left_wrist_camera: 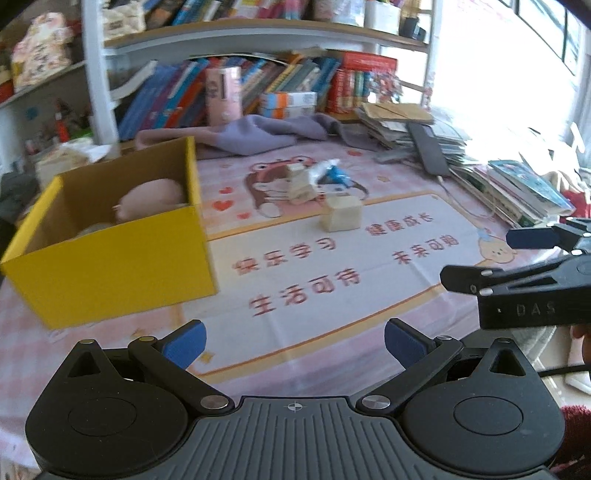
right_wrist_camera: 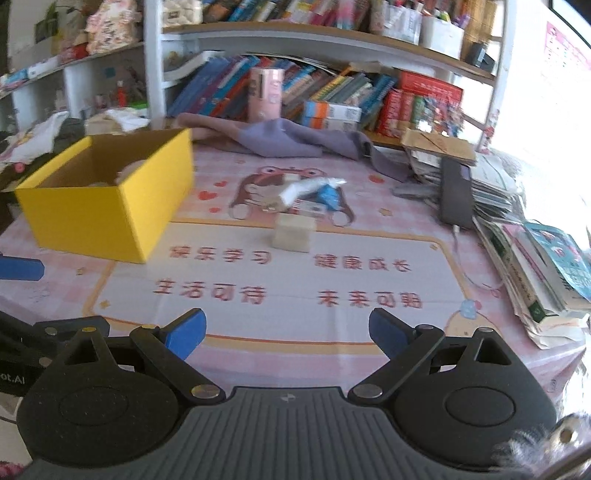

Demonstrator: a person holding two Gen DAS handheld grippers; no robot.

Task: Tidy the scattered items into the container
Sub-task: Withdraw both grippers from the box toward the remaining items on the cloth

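A yellow box [left_wrist_camera: 110, 258] sat on the left side of the worktop [left_wrist_camera: 332, 295]. It was open at the top. A soft pink toy [left_wrist_camera: 155, 197] lay inside it, near the back wall. In the right wrist view the box [right_wrist_camera: 107, 206] was also on the left, and only a bit of the toy showed over its rim.

The left gripper [left_wrist_camera: 293, 343] was held low over the near edge of the worktop, pointing across it toward the far shelf [left_wrist_camera: 258, 29]. Its blue fingers [left_wrist_camera: 184, 343] were spread wide apart and held nothing. The box was just ahead of its left finger.

In the middle of the worktop stood a pale block [left_wrist_camera: 341, 214], all by itself on the pink cloth. Just behind it was a small pile: a little wooden figure [left_wrist_camera: 299, 184] and a blue and white wrapper [left_wrist_camera: 330, 175] that touched it. In the right wrist view the block [right_wrist_camera: 293, 234] was straight ahead, with the wrapper [right_wrist_camera: 317, 190] behind it.

The right gripper [right_wrist_camera: 286, 334] was held low too, beside the left one, and pointed the same way. Its blue fingers [right_wrist_camera: 388, 334] were wide open and empty. From the left wrist view it [left_wrist_camera: 517, 258] showed at the right edge, turned on its side.

On the far right lay a dark phone [right_wrist_camera: 456, 192] on a stack of books [right_wrist_camera: 535, 266]. A purple cloth [right_wrist_camera: 280, 140] was bunched up at the back.
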